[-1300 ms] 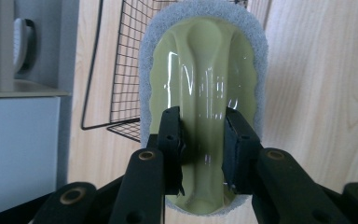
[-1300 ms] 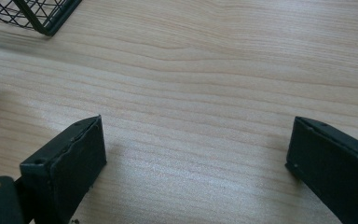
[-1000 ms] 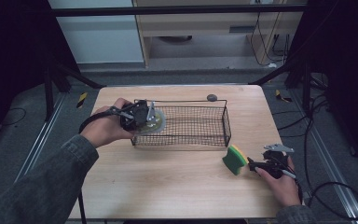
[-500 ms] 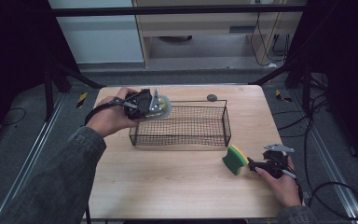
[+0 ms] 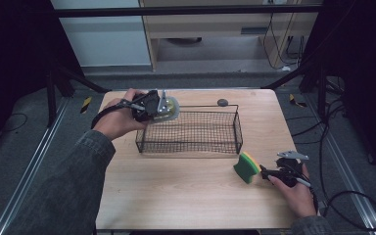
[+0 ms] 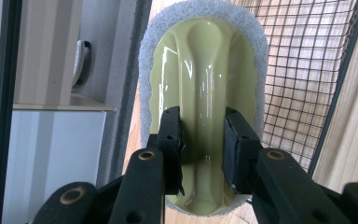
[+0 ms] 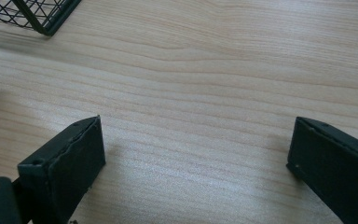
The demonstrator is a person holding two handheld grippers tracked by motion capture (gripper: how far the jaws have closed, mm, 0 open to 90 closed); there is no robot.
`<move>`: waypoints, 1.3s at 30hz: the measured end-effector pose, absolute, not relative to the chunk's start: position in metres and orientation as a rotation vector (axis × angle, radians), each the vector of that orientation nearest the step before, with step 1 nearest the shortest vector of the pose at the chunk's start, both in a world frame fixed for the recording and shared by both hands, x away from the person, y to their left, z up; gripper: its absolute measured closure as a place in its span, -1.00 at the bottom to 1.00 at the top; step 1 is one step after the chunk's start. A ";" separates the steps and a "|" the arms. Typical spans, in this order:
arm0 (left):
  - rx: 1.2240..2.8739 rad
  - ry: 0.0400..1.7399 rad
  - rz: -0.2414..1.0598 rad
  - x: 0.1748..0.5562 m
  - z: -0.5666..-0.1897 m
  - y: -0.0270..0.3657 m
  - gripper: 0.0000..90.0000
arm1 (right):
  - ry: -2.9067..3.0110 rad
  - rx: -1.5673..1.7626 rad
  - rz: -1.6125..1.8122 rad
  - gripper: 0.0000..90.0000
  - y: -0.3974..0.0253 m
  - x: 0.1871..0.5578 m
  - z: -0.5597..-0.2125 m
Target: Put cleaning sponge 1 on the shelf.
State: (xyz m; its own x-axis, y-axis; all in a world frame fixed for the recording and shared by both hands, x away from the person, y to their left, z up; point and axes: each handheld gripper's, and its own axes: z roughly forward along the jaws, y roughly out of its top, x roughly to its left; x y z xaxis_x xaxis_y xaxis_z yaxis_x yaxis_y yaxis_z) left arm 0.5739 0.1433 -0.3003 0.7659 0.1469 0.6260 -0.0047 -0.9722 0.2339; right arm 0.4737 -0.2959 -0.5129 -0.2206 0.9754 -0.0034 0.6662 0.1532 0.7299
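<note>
We are holding the left gripper (image 5: 160,104) over the far-left corner of the wire basket (image 5: 191,132), and its jaws are clamping a scrubber (image 5: 169,107) — a pale yellow-green glossy plastic body with a grey fuzzy pad running around its rim. In the left gripper view the two black jaws are pinching the raised central ridge of the scrubber (image 6: 203,93) from either side, narrow and tight against it, with the basket mesh (image 6: 298,70) showing behind on the right and the wooden table (image 6: 354,135) beyond that. From the high view the scrubber is hanging just at the basket's far-left edge, above the rim rather than down inside; whether it is touching the wire we cannot tell.

We are resting the right gripper (image 5: 274,172) low near the table's right front part, its jaws standing wide apart with nothing between them. The right gripper view is looking down along those open jaws onto bare wood (image 7: 196,107), with a corner of the basket (image 7: 32,14) at the upper left. A sponge (image 5: 247,166) — green on one face, yellow on the other — is standing on the table just beside the right gripper's tips, apart from the basket's near-right corner. A small dark round object (image 5: 222,102) is lying on the table behind the basket.
</note>
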 end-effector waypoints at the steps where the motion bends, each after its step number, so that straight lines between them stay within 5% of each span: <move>1: 2.741 0.114 0.998 0.575 -0.301 0.143 0.58 | 1.952 1.559 0.843 -0.91 -0.296 0.474 -0.513; 39: 2.794 0.170 0.906 0.603 -0.345 0.141 0.58 | 1.961 1.554 0.839 -0.93 -0.296 0.475 -0.513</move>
State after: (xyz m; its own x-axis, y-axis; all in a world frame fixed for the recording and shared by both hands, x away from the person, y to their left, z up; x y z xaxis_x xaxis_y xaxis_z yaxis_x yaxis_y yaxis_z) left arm 0.6031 0.1410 -0.3449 0.8057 0.1697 0.5676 0.0474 -0.9735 0.2238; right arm 0.4748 -0.2963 -0.5130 -0.2257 0.9742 -0.0071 0.6676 0.1599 0.7272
